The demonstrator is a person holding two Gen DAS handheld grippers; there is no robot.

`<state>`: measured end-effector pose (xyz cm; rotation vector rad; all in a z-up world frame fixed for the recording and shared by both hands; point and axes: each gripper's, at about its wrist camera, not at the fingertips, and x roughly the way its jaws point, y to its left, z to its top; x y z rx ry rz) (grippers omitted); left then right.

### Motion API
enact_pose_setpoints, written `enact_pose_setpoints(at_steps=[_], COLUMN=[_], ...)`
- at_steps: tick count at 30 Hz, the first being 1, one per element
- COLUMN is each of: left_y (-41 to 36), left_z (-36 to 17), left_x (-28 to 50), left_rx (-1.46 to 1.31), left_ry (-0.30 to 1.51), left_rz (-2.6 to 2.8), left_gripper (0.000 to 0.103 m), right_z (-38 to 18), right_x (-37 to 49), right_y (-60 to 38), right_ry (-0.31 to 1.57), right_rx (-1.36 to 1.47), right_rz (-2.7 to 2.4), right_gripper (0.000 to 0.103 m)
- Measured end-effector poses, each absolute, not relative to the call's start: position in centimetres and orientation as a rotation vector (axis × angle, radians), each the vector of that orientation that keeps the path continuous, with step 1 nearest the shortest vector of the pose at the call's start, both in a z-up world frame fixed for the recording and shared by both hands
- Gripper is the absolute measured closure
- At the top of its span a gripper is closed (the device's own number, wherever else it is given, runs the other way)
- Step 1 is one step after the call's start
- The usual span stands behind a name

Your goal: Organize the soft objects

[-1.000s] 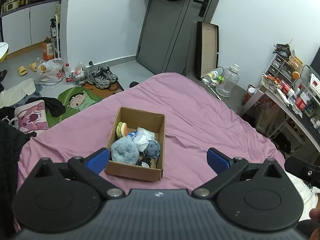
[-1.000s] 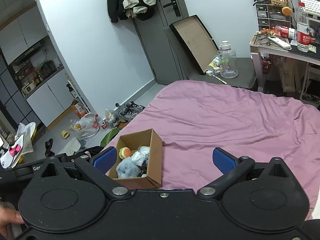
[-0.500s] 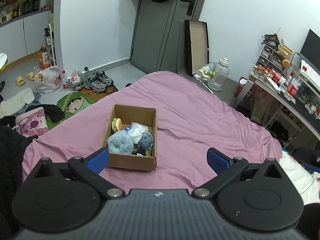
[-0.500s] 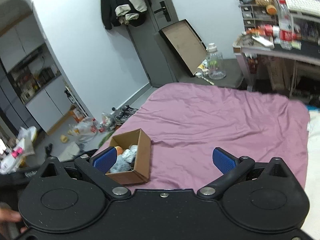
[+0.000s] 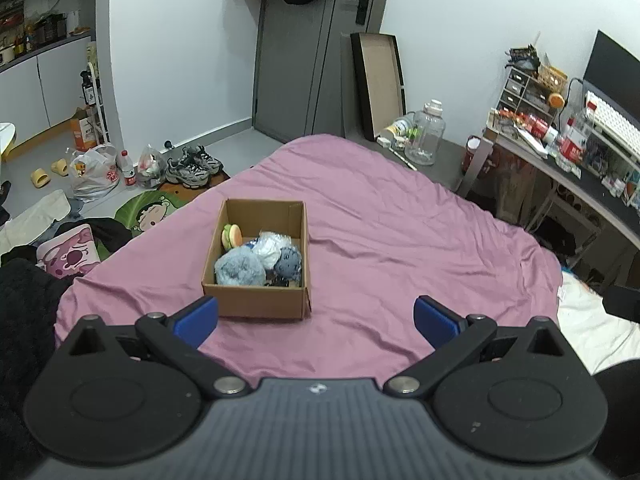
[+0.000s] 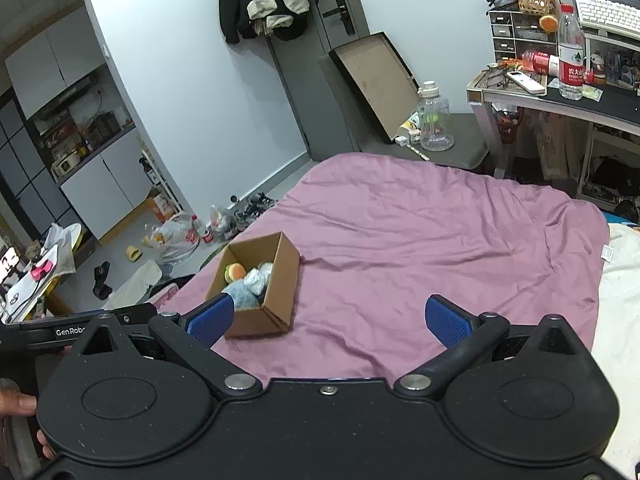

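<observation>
A brown cardboard box (image 5: 256, 300) stands on the purple bed sheet (image 5: 380, 240). It holds several soft toys: a fluffy light-blue ball (image 5: 239, 267), a grey-blue plush (image 5: 289, 262), a white crumpled piece (image 5: 269, 247) and a green-orange burger toy (image 5: 231, 236). The box also shows in the right wrist view (image 6: 280, 276). My left gripper (image 5: 316, 318) is open and empty, held back from the box's near side. My right gripper (image 6: 328, 320) is open and empty, to the right of the box.
The bed's edge falls to a floor with shoes (image 5: 194, 166), bags (image 5: 94, 168) and clothes at the left. A desk (image 6: 560, 92) with bottles stands at the right. A water jug (image 5: 429, 132) sits beyond the bed. A white pillow (image 6: 620, 320) lies at the right edge.
Both grippers have pulled back and up from the box, so it looks smaller and farther away. Both stay open and empty. The box and toys have not moved.
</observation>
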<state>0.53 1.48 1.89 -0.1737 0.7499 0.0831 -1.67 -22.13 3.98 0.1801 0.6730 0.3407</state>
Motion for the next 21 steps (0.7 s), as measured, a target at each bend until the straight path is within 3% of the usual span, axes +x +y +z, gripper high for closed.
enact_pose_setpoints(at_steps=[21], left_y=[-0.8], left_z=[1.2], left_x=[-2.1], left_rx=[-0.116], left_ry=[0.761], left_rz=[0.096], left_gripper=[0.000], right_z=[2.8], right_x=[-3.4], right_y=[-23.6], right_ry=[0.677], right_rx=[0.192], right_rz=[0.425], right_gripper=[0.000])
